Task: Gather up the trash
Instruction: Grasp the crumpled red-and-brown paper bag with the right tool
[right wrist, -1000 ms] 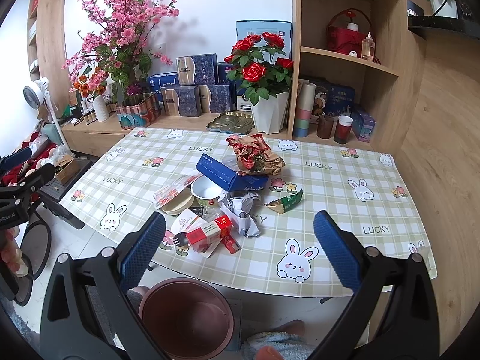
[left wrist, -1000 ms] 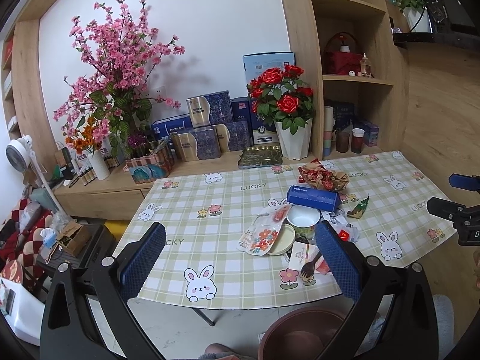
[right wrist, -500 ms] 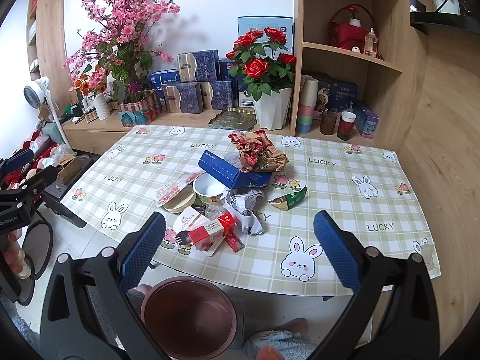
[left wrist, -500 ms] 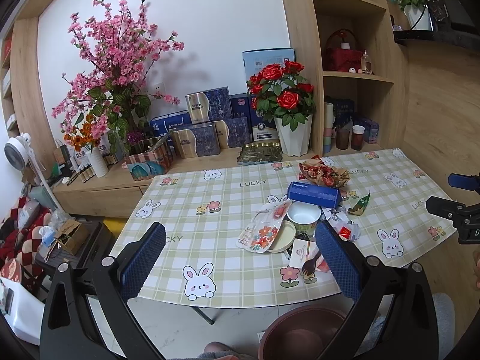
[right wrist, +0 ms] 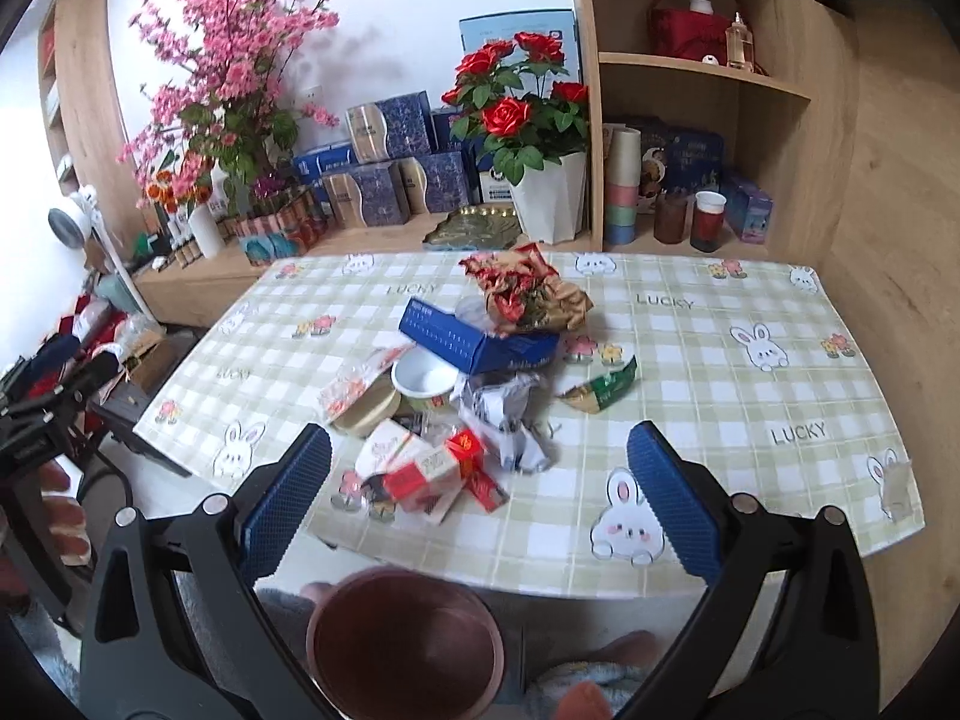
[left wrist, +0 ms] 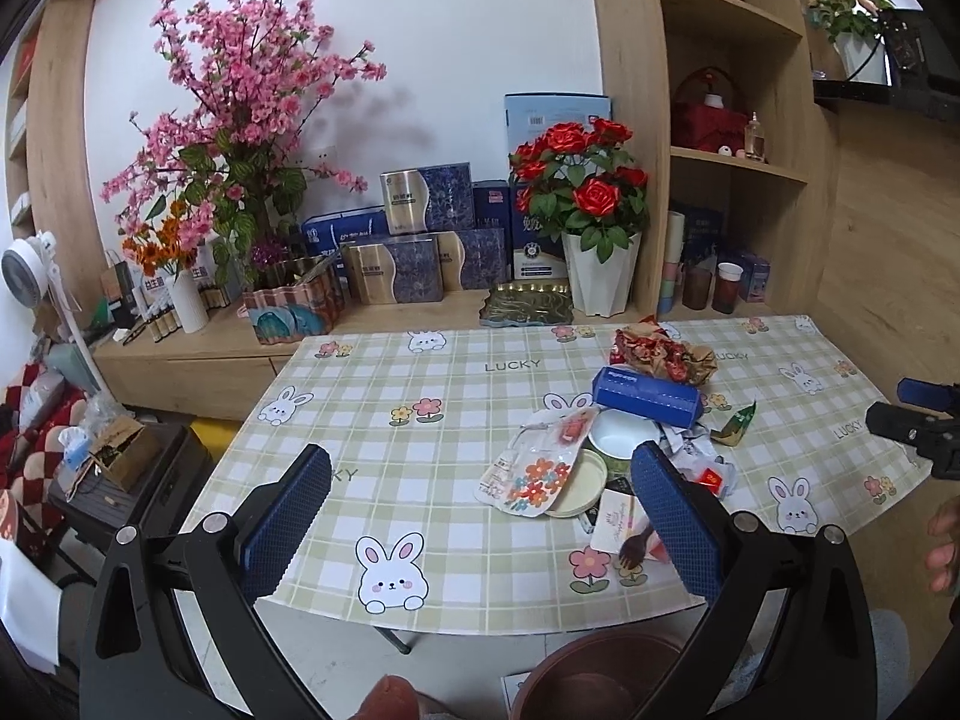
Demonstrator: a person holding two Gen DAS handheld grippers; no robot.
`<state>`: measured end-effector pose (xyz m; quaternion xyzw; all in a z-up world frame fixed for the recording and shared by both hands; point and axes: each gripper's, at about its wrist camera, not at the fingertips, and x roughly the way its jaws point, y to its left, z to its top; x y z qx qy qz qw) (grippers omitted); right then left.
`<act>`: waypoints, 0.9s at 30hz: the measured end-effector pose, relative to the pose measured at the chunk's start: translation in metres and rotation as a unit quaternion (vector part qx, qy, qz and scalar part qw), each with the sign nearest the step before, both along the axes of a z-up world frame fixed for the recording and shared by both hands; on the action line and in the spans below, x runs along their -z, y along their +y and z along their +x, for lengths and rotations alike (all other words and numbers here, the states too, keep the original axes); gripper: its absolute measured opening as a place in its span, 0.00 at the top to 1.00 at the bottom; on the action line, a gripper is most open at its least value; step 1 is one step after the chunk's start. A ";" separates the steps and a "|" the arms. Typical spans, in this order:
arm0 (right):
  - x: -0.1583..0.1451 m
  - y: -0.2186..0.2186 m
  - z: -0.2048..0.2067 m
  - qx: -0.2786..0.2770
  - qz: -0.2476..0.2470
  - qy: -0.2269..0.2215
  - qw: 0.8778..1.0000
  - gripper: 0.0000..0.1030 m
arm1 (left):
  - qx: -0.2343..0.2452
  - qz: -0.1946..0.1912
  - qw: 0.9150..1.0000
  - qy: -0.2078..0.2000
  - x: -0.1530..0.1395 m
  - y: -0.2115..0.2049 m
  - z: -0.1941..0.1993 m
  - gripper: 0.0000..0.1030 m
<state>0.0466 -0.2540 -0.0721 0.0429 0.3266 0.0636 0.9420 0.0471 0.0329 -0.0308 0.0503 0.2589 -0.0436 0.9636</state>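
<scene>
Hovering with jaws spread wide and empty, the right gripper is facing the red carton straight ahead, nearer than the left gripper, likewise spread; bin is sitting below.

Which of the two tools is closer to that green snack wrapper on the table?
Right, I think. The right tool hovers at the table's near edge, just before the green wrapper. The left tool sits further left, with the trash pile between.

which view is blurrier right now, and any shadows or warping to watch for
Right wrist view: softer, motion-smeared, worst on the red carton and crumpled paper. Left wrist view: sharp; the LUCKY lettering on the tablecloth reads cleanly, and the pink blossoms cast a soft shadow on the white wall. Both: fisheye bends the shelf unit and darkens the corners.
</scene>
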 end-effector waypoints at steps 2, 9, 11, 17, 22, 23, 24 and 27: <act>0.000 -0.002 0.015 -0.006 -0.003 0.002 1.000 0.05 | -0.002 -0.004 1.000 -0.004 0.005 0.003 0.008 0.05; 0.017 -0.003 0.119 -0.037 -0.065 0.018 0.997 0.05 | -0.043 -0.011 0.999 0.019 0.024 0.009 0.059 0.05; 0.027 -0.007 0.156 -0.048 -0.049 0.042 0.997 0.05 | -0.047 -0.022 0.998 0.018 0.029 0.010 0.070 0.05; 0.059 -0.009 0.258 -0.072 -0.025 0.091 0.993 0.06 | -0.066 -0.043 0.996 0.040 0.053 0.009 0.103 0.05; 0.080 -0.003 0.310 -0.073 -0.041 0.112 0.990 0.06 | -0.072 -0.061 0.993 0.071 0.077 0.007 0.127 0.05; 0.084 -0.001 0.319 -0.074 -0.050 0.114 0.990 0.06 | -0.073 -0.062 0.993 0.075 0.080 0.006 0.131 0.05; 0.087 0.003 0.325 -0.076 -0.057 0.115 0.989 0.06 | -0.073 -0.061 0.993 0.076 0.083 0.006 0.133 0.05; 0.101 0.010 0.340 -0.088 -0.064 0.136 0.985 0.06 | -0.070 -0.057 0.993 0.077 0.088 0.002 0.140 0.05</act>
